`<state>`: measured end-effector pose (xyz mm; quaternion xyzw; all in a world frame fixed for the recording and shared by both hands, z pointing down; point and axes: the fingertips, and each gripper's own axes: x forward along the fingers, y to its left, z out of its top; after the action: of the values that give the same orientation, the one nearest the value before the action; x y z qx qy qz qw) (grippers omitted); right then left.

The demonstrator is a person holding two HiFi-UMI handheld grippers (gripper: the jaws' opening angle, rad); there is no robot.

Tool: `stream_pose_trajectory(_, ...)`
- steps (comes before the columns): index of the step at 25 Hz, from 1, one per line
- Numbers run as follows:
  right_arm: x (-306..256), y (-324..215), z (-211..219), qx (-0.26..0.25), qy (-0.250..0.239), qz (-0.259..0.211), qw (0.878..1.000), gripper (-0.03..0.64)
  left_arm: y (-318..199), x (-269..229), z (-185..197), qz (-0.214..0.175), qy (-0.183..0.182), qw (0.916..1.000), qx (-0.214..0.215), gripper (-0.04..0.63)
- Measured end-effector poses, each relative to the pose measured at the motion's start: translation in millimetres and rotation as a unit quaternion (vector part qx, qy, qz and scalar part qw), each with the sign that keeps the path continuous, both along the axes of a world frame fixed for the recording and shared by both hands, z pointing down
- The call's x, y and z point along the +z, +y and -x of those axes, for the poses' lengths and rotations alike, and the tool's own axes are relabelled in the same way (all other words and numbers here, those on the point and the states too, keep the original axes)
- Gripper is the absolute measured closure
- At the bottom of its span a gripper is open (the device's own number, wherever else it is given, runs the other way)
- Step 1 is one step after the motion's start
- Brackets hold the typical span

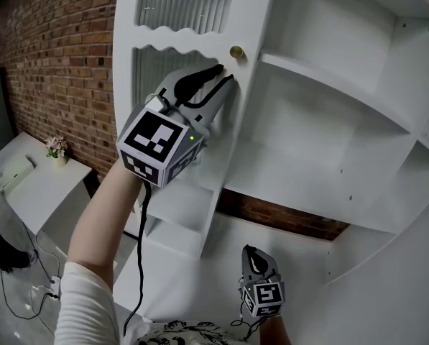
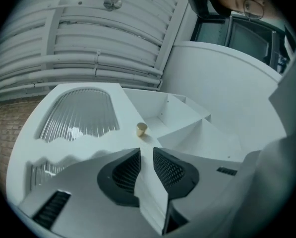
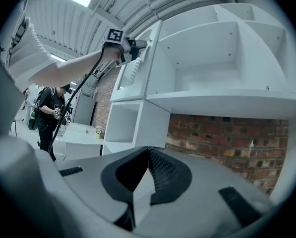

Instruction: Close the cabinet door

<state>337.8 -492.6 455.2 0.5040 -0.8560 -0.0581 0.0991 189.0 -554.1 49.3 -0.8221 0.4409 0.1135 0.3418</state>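
Brick wall backs a white cabinet whose cabinet door stands swung open to the left. On a raised, outstretched arm, the left gripper clamps the door's upright free edge just below the brass knob, and the shelves lie to its right. The right gripper hangs low, clenched and empty, well apart from the door.

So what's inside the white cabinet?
Bare white shelves with nothing on them show in the open part of the cabinet. The cabinet door covers the compartment behind it, so what's in there can't be seen.
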Motion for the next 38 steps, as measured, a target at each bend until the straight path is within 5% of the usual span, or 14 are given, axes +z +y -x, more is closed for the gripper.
stream_pose_trajectory(5, 16.2, 13.3, 22.3, -0.001, -0.006, 0.011, 1.0, 0.609, 7.1, 79.7, 9.2, 0.082, -0.003, 0.9964, 0.02, 0.567)
stream_pose_trajectory(12, 7.2, 34.1, 52.3, 0.015, -0.034, -0.006, 0.999, 0.609, 60.8, 187.5, 23.0, 0.126, -0.03, 0.9906, 0.046, 0.589)
stream_pose_trajectory(19, -16.0, 66.4, 85.2, 0.026, -0.077, -0.043, 0.996, 0.611, 109.8, 274.5, 55.0, 0.203, 0.009, 0.9772, 0.06, 0.589)
stream_pose_trajectory(31, -26.8, 103.7, 140.4, 0.054, -0.062, -0.065, 0.995, 0.612, 143.2, 353.2, 122.5, 0.296, 0.029, 0.9519, 0.073, 0.589)
stream_pose_trajectory(38, -22.2, 106.9, 151.5, 0.058, -0.081, -0.029, 0.995, 0.612, 141.1, 355.5, 128.8, 0.301, 0.042, 0.9487, 0.087, 0.589)
